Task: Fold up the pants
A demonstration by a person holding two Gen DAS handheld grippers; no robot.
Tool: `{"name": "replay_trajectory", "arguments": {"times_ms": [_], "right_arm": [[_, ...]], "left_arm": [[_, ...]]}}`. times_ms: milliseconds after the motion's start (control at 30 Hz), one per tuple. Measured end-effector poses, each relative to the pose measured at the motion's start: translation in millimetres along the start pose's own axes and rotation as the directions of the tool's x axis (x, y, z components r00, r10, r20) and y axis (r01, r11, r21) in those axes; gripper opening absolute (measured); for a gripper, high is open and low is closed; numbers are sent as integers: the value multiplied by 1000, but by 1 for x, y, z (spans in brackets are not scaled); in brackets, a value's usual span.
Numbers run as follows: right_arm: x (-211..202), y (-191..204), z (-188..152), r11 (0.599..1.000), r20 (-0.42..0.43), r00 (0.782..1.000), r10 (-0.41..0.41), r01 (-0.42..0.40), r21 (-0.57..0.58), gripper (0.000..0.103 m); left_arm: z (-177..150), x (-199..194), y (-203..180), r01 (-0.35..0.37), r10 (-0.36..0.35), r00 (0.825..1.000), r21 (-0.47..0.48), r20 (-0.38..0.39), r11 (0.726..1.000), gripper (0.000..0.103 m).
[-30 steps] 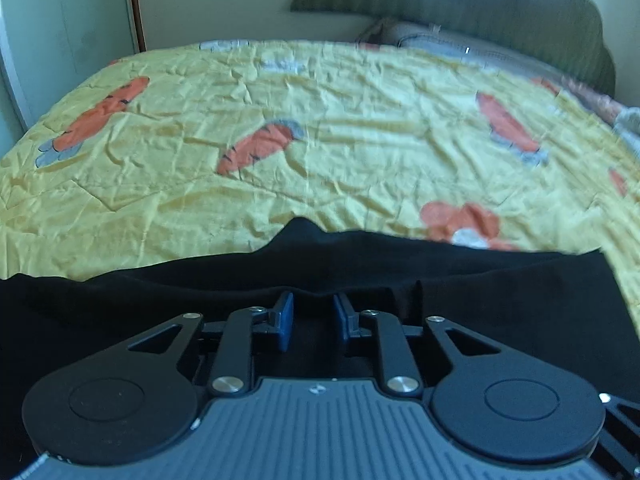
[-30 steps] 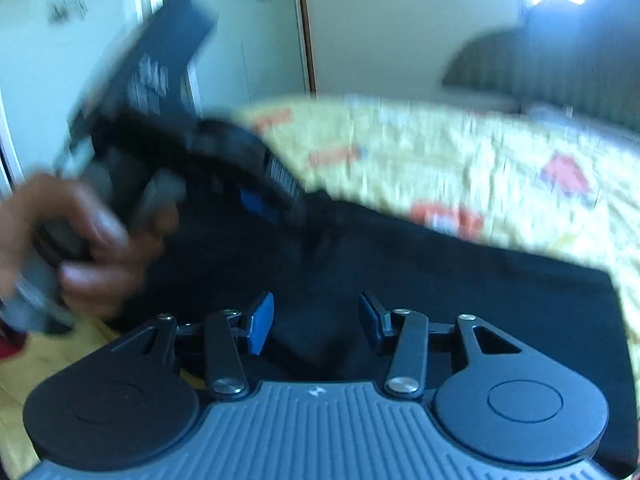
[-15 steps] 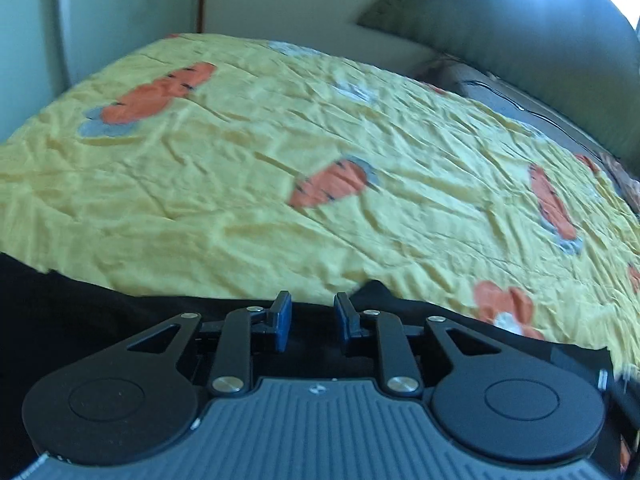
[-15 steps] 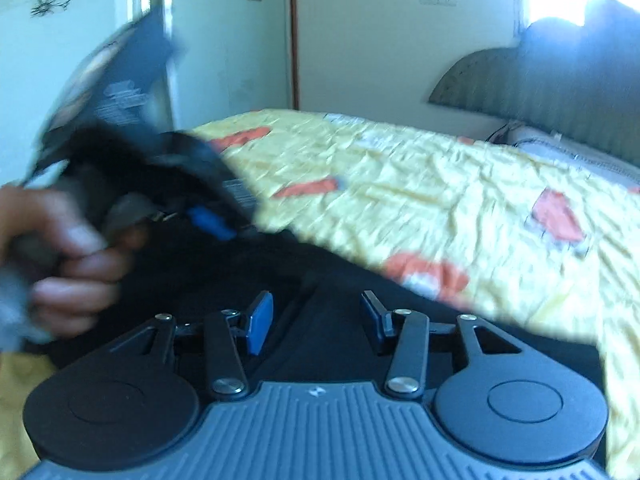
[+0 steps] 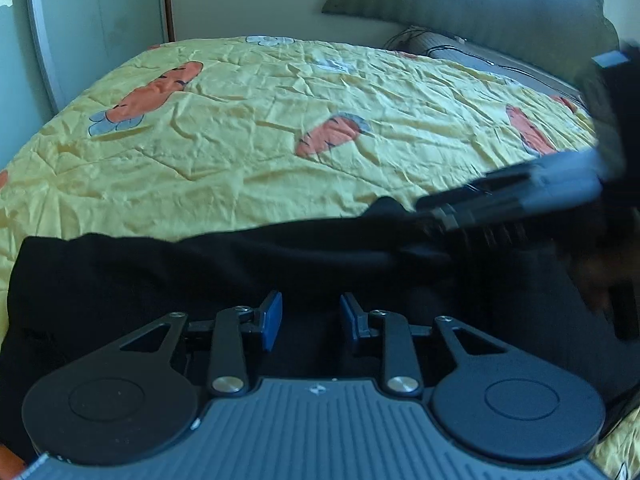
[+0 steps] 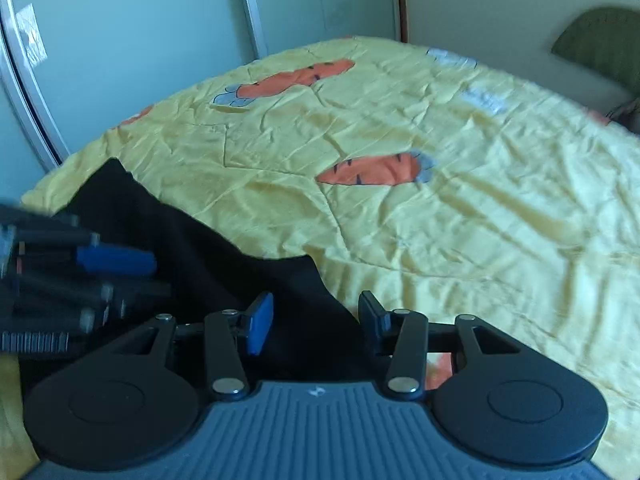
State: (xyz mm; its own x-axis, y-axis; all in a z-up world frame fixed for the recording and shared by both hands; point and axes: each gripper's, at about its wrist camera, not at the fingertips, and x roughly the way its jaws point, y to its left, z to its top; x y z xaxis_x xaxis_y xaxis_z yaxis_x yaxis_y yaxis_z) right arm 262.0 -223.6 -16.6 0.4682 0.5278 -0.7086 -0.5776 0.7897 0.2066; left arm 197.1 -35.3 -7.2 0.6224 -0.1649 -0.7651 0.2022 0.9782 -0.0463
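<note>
The black pants (image 5: 200,276) lie on the yellow carrot-print bedspread (image 5: 280,120), near its front edge. My left gripper (image 5: 310,322) is open and empty just above the pants. My right gripper shows blurred at the right of the left wrist view (image 5: 520,196), over the pants' right part. In the right wrist view, my right gripper (image 6: 316,320) is open and empty over the pants' (image 6: 192,248) right edge, and the left gripper (image 6: 116,262) shows blurred at the left.
The bedspread (image 6: 440,120) stretches far beyond the pants. A green padded headboard (image 5: 480,4) and a pillow (image 5: 440,48) stand at the back right. A pale wardrobe door (image 6: 120,40) stands close along the bed's left side.
Both grippers have swung. The left view now faces more of the pants, with the right gripper in it. The right gripper has turned left and moved to the pants' right edge.
</note>
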Motion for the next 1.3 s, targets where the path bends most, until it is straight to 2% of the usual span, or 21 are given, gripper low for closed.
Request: {"name": "replay_trajectory", "arguments": {"times_ms": [100,167,267,333,467,600,733,767,833,900,967,1033,1067,1100,1133,1167,1200,1233,1267,1300], "right_arm": [[12,-16,6,990,-1,995,104,-103,98,45],[19,-22,9,982,-4,988,152,-151,117,26],[19,-13,9,986,-4,987,158,-157,61,12],[12,-3,10,994,11,994,109,-109,3,6],[14,17,17,996,71,997,-38,44,-82,3],[26,21,17,985,73,985,-156,161,-56,4],[-25,35,3,949,166,940,-298,310,-54,5],[-45,36,-4,948,184,932,-313,320,-7,7],[-85,36,-25,949,202,930,-308,283,140,12],[-118,43,-53,924,198,932,-303,236,302,25],[-142,60,-75,880,131,953,-275,194,433,43],[-166,80,-88,820,79,984,-160,88,566,43],[-176,90,-91,771,94,994,-63,-11,637,45],[-184,98,-91,712,133,991,33,-117,692,50],[-191,107,-87,676,191,976,102,-209,707,68],[-196,116,-81,671,256,959,120,-269,691,87],[-199,121,-78,680,328,939,102,-306,666,95],[-197,122,-77,679,384,920,74,-329,657,101],[-188,116,-77,644,419,906,60,-356,677,101],[-175,106,-80,569,454,889,62,-405,716,101]], "left_arm": [[-2,-3,0,4,-4,1000,5,10,1000,40],[-2,-5,2,9,-9,1000,-5,12,1000,41],[0,-7,7,1,0,1000,-31,20,1000,41],[1,-7,10,-5,7,1000,-58,21,998,41],[1,-6,7,-13,14,1000,-64,14,998,41],[-3,-11,10,-7,7,1000,-59,9,998,45],[-6,-16,17,-13,14,1000,-54,18,998,52],[-7,-17,18,-13,14,1000,-56,17,998,52],[-8,-18,21,0,1,1000,-60,18,998,53],[-10,-20,23,3,-2,1000,-59,17,998,53],[-12,-22,24,-1,1,1000,-49,20,999,53],[-14,-26,25,0,1,1000,-50,28,999,54],[-15,-28,26,2,0,999,-53,32,999,54],[-16,-30,27,5,-3,999,-60,36,998,54],[-17,-33,29,8,-5,999,-67,41,998,55],[-19,-36,31,8,-5,999,-75,45,997,56],[-21,-40,34,8,-4,999,-85,48,996,56],[-23,-44,36,14,-9,999,-95,52,995,56],[-25,-48,39,23,-17,998,-104,55,994,56],[-27,-53,41,28,-22,998,-112,59,993,56]]}}
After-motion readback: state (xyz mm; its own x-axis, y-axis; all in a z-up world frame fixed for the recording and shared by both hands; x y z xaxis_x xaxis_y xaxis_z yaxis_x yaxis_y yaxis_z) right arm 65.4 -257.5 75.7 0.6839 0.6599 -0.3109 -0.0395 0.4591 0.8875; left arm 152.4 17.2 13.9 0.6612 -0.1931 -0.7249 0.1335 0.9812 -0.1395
